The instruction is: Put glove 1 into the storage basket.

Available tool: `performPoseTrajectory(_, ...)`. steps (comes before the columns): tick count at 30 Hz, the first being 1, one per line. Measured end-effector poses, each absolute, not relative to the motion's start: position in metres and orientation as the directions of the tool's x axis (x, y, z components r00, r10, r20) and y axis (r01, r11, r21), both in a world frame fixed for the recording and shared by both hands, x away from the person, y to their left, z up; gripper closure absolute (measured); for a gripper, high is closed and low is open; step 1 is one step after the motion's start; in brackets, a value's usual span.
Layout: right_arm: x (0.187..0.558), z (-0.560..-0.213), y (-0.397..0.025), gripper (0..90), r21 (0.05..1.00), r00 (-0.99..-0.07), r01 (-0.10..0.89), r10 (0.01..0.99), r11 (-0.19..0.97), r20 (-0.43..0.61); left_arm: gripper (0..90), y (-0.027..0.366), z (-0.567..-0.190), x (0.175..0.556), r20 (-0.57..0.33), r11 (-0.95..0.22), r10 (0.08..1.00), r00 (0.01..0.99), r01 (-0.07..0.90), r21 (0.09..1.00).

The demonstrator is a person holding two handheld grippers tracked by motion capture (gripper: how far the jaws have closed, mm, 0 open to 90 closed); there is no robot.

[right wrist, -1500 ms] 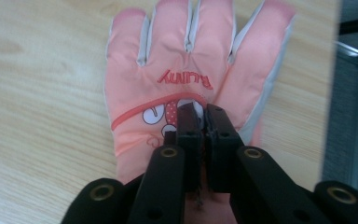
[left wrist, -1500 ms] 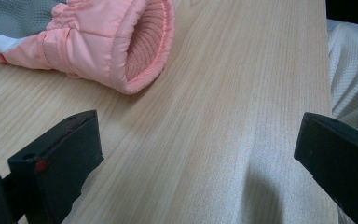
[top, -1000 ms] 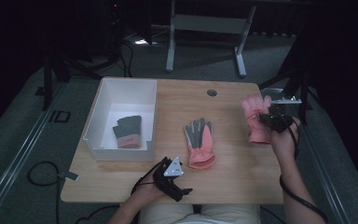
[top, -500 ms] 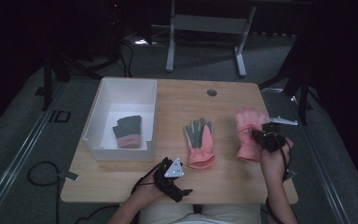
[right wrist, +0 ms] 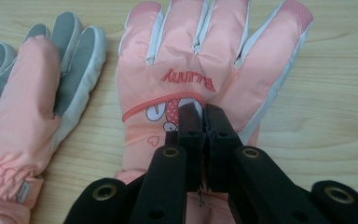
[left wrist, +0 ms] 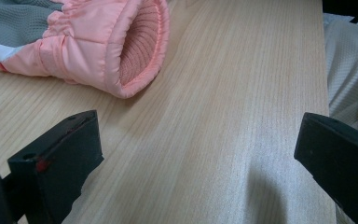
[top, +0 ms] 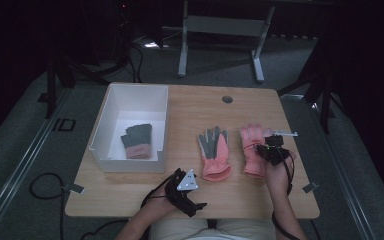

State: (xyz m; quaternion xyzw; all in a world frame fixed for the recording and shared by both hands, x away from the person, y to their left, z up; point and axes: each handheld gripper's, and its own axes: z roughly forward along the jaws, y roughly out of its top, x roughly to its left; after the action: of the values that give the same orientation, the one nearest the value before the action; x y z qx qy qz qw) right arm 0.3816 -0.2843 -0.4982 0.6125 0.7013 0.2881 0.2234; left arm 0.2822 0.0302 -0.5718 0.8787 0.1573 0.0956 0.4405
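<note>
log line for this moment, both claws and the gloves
right claw shut on pink glove flat on table | left claw open, idle near second pink glove's cuff | grey gloves in white bin

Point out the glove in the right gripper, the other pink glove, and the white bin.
held glove (right wrist: 200, 60), right gripper view, back of the hand
palm-up glove (top: 214, 150), high view, grey palm
bin (top: 135, 89), high view, far rim
</note>
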Motion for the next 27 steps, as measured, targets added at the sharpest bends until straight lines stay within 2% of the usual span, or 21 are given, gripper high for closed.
performPoseTrajectory(12,0.397,-0.522,-0.277,81.9,0.646,-0.211,0.749,0.977,0.148,0.021,0.3,0.031,-0.572,0.282,0.029,-0.562,0.359,0.933,0.192,0.805)
performPoseTrajectory(16,0.399,-0.518,-0.282,76.4,0.644,-0.243,0.745,0.970,0.170,0.025,0.3,0.031,-0.572,0.282,0.028,-0.560,0.362,0.932,0.194,0.806)
performPoseTrajectory(17,0.398,-0.514,-0.284,70.7,0.647,-0.268,0.739,0.963,0.187,0.027,0.3,0.031,-0.572,0.282,0.028,-0.560,0.363,0.932,0.193,0.806)
performPoseTrajectory(19,0.399,-0.509,-0.288,65.0,0.661,-0.323,0.717,0.946,0.221,0.035,0.3,0.031,-0.572,0.282,0.022,-0.557,0.364,0.931,0.198,0.807)
performPoseTrajectory(27,0.401,-0.499,-0.293,57.9,0.648,-0.443,0.671,0.896,0.362,-0.041,0.3,0.031,-0.571,0.281,0.028,-0.557,0.362,0.932,0.193,0.808)
